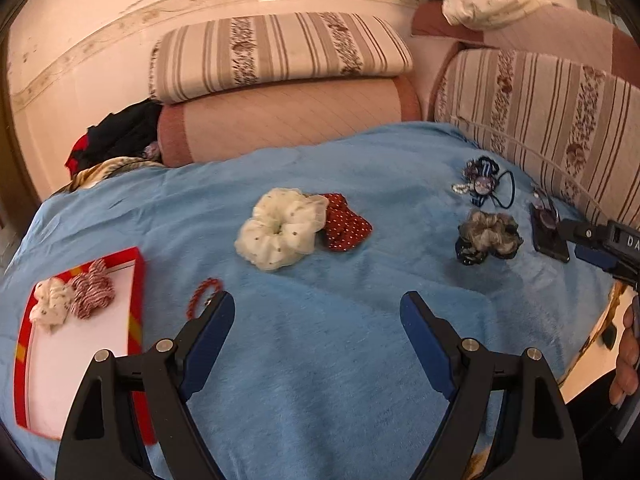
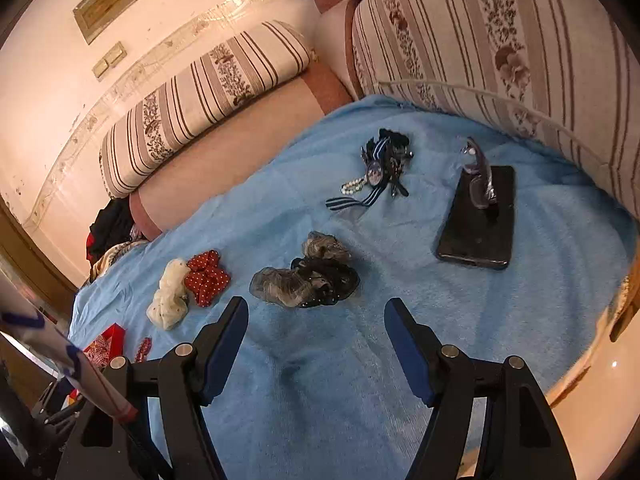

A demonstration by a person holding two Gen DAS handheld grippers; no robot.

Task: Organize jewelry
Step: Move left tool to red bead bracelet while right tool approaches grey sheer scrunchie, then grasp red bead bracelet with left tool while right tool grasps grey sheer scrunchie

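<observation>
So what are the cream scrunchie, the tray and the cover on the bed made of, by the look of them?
Cream scrunchie: sheer, gauzy fabric with small dark dots; its ruffled edges look translucent. Tray: probably glossy card or thin plastic, red rim with yellow stripes, smooth pale floor; I cannot tell which. Cover: soft blue plush or fleece, matte, with a short fuzzy nap that shows shading where brushed.

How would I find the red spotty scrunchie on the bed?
Look at the middle of the blue blanket. A fluffy cream scrunchie lies there, and the red scrunchie touches its side. It is the only dark red one with tiny white dots.
</observation>
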